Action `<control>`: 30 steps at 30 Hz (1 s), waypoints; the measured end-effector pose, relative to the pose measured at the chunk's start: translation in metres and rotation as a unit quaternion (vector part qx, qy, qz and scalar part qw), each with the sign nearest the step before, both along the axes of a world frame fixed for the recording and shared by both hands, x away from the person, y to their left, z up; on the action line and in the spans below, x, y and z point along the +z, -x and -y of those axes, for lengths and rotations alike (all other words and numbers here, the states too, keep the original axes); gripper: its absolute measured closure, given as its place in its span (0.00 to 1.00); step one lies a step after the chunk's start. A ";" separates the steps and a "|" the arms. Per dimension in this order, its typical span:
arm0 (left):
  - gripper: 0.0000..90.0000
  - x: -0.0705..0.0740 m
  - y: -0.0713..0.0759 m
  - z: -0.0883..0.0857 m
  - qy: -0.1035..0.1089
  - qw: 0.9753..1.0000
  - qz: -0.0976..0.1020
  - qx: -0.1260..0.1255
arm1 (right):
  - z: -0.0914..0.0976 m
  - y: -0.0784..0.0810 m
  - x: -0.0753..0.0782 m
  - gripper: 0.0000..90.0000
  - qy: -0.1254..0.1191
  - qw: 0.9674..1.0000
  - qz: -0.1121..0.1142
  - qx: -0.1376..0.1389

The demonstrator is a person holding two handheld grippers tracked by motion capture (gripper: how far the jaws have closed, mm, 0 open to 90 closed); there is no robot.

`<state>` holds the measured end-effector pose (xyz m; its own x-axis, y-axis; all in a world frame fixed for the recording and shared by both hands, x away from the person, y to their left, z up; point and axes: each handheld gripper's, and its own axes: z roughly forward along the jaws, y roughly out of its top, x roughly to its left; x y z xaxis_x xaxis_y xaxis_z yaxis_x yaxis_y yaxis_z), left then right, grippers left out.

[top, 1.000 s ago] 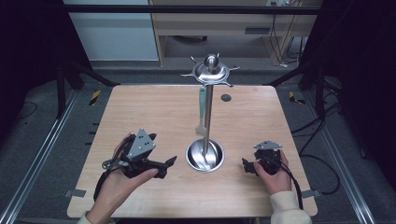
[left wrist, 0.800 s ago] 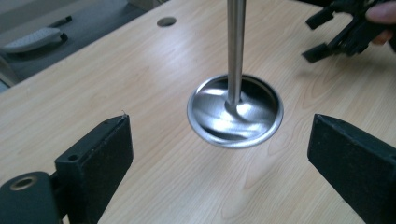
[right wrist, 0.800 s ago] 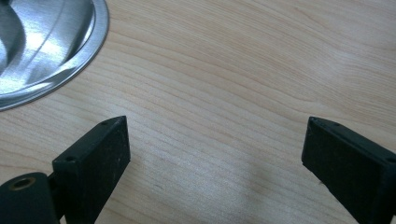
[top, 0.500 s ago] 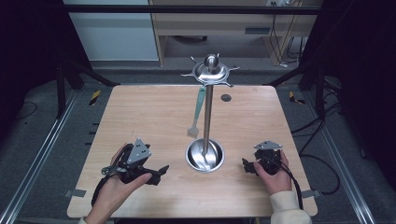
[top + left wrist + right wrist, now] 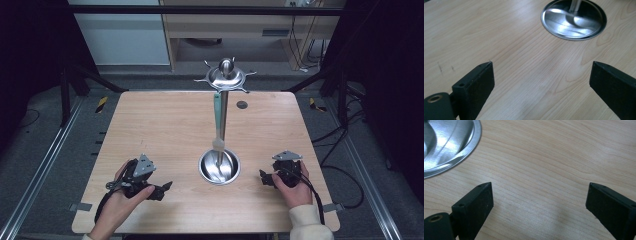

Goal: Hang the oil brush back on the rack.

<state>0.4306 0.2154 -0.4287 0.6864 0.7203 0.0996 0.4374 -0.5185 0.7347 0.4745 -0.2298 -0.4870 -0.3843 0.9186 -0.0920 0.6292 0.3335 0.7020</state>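
A steel stand rises from a round dish-like base [image 5: 219,167] in the middle of the table, its thin pole topped by a disc with hooks [image 5: 226,77]. A teal-handled utensil [image 5: 217,107] hangs from the disc alongside the pole. My left gripper [image 5: 163,190] rests low near the front left, pointing right toward the base, and is open on nothing. In the left gripper view its gripper [image 5: 541,77] frames bare wood, with the base [image 5: 573,18] ahead. My right gripper [image 5: 264,178] sits front right, open and empty; the right gripper [image 5: 540,197] shows the base [image 5: 446,145] at upper left.
A small dark round mark [image 5: 242,104] lies on the wooden table [image 5: 165,130] behind the stand. Metal rails [image 5: 45,165] run along the floor on both sides. A cabinet [image 5: 230,30] stands beyond the far edge.
My left gripper has dropped lower and drawn slightly toward the near edge. The right gripper and the stand have stayed put.
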 end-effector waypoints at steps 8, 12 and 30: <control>0.06 -0.018 -0.007 -0.024 -0.001 0.999 -0.012 0.035 | 0.000 0.000 0.000 0.09 0.000 1.000 -0.001 -0.002; 0.06 -0.028 -0.011 -0.035 -0.001 0.999 -0.016 0.051 | 0.000 0.000 0.000 0.09 0.000 1.000 -0.001 -0.002; 0.07 -0.054 -0.026 -0.084 -0.002 0.991 -0.009 0.132 | 0.000 0.000 -0.001 0.09 0.000 1.000 -0.001 -0.001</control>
<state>0.4563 0.2997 -0.4823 0.4765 0.8743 0.0924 0.5714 -0.3878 0.7233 0.4746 -0.2297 -0.4875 -0.3825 0.9194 -0.0916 0.6316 0.3326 0.7004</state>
